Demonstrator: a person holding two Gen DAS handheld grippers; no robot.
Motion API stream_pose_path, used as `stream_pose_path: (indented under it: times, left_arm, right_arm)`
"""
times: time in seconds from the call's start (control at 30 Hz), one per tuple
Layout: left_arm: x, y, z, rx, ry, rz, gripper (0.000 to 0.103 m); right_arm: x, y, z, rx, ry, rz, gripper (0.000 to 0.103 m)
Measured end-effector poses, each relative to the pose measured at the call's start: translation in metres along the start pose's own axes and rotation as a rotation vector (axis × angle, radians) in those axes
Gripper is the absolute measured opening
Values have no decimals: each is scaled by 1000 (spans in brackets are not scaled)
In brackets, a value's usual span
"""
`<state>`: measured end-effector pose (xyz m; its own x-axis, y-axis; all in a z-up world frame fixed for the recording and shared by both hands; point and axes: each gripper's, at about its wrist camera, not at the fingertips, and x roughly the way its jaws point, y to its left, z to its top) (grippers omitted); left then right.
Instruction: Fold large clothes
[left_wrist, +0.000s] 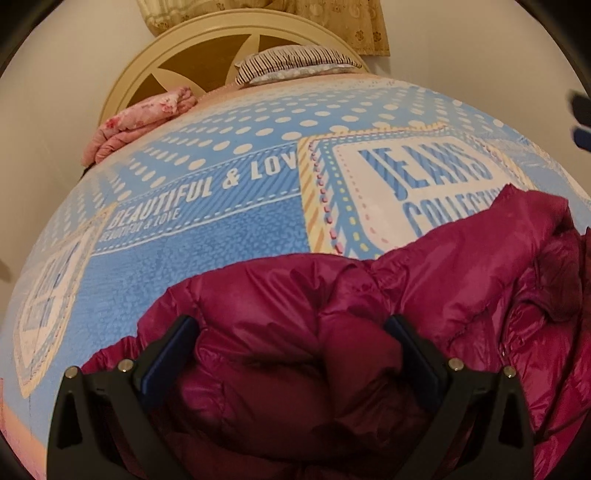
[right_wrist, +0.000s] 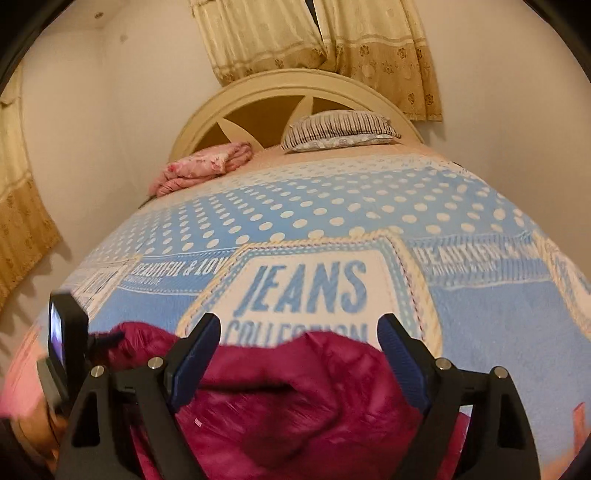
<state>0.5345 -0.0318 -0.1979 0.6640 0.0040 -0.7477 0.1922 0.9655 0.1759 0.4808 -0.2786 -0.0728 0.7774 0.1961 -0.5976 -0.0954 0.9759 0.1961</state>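
A magenta puffer jacket (left_wrist: 424, 295) lies bunched at the near end of the bed, on a blue "JEANS COLLECTION" bedspread (left_wrist: 229, 236). My left gripper (left_wrist: 291, 325) is open, its jaws set wide around a puffy fold of the jacket that fills the gap. In the right wrist view the jacket (right_wrist: 295, 406) lies under and between the jaws of my right gripper (right_wrist: 299, 328), which is also open and wide. The left gripper's body (right_wrist: 66, 339) shows at the left edge of the right wrist view.
A striped pillow (right_wrist: 340, 129) and a folded pink blanket (right_wrist: 203, 166) lie at the far end by the cream headboard (right_wrist: 258, 99). Curtains (right_wrist: 369, 48) hang behind it. White walls close in on both sides of the bed.
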Motion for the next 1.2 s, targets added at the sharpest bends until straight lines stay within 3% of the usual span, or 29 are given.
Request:
stream_pose_path:
  times: [0.1, 0.17, 0.27, 0.37, 0.47, 0.53, 0.63, 0.73, 0.87, 1.2]
  left_arm:
    - [-5, -3, -2, 11, -10, 11, 103]
    - [-16, 1, 1, -9, -31, -7, 103]
    - [-42, 10, 9, -74, -125, -54, 103]
    - [-40, 0, 17, -53, -127, -6, 103]
    - [-10, -9, 12, -35, -21, 53, 103]
    - [8, -1, 4, -73, 51, 21, 103]
    - [10, 6, 1, -111, 59, -21, 103]
    - [10, 5, -3, -115, 50, -16, 103]
    - [12, 0, -3, -105, 53, -5, 103]
    - [17, 8, -3, -150, 75, -64, 103]
  right_arm:
    - [34, 30, -5, -79, 112, -23, 86]
    - [57, 39, -19, -127, 181, -57, 68]
    - [79, 24, -51, -67, 268, -67, 65]
    - [81, 14, -69, -55, 244, -51, 65]
    - [85, 17, -74, -79, 232, -65, 65]
    - [86, 16, -75, -82, 226, -64, 65]
    - [84, 10, -81, -56, 213, -35, 66]
    - [85, 7, -79, -44, 211, -22, 66]
    - [89, 16, -81, -89, 221, -70, 66]
    - [93, 25, -83, -149, 233, -137, 67]
